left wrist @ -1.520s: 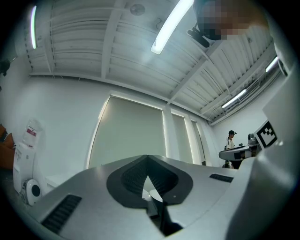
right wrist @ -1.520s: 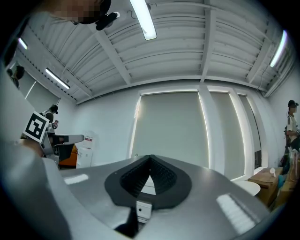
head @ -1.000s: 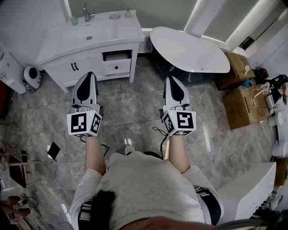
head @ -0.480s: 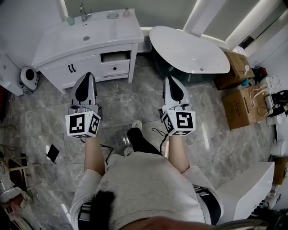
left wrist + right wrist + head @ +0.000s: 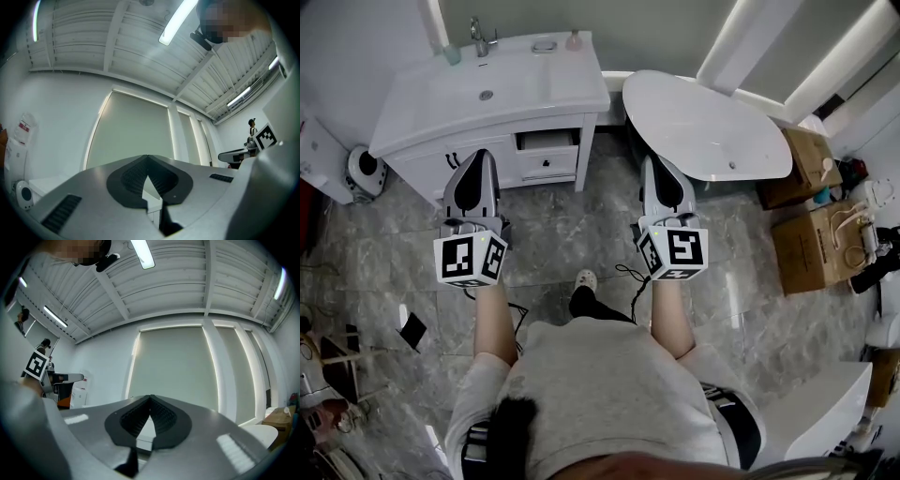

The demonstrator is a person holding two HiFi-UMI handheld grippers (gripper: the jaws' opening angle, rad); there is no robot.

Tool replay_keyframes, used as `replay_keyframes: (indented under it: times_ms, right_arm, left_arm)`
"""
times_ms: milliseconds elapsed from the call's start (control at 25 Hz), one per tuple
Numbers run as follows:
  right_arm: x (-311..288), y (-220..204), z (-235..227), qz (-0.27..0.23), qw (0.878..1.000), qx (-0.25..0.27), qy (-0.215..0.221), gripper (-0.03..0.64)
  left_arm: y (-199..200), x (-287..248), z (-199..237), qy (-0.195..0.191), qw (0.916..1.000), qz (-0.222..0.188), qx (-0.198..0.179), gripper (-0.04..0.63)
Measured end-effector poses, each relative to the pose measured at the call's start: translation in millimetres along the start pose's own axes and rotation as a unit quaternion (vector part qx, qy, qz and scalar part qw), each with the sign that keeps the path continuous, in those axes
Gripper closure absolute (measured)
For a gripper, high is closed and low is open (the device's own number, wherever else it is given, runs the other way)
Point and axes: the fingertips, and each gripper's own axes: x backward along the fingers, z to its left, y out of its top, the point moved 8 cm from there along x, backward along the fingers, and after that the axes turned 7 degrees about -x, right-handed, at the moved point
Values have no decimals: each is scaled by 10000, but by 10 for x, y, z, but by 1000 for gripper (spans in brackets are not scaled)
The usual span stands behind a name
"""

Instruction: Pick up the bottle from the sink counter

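Two grippers, my left gripper [image 5: 477, 156] and right gripper [image 5: 655, 161], are closed and empty, their ribbed black pads [image 5: 133, 176] meeting at the tips. The small pinkish bottle [image 5: 574, 40] stands at the rear edge of the glossy white sink counter [image 5: 546, 89], well apart from both. Compared with one second ago, the counter lies nearer my jaw tips, and my white shoe [image 5: 586, 278] now shows on the grey marble floor [image 5: 572, 225].

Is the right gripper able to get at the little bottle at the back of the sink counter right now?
Probably not yet: the right gripper hangs short of the sink counter, jaws shut, though nothing seems to block the bottle.
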Motion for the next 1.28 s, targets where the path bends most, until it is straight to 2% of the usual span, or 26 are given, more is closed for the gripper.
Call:
replay_keyframes:
  times_ms: [720, 960, 1280]
  right_arm:
    - [-1331, -113, -964, -60, 9997, 115, 185, 606]
    - [-1533, -231, -1154, -7, 9998, 14, 207, 606]
    - [-1803, -353, -1182, 26, 9998, -68, 183, 606]
  left_arm:
    - [-327, -1610, -75, 16, 9999, -74, -129, 588]
    - [-469, -1832, -143, -12, 10000, 2, -79, 588]
    - [-565, -2061, 23, 1, 10000, 3, -93, 588]
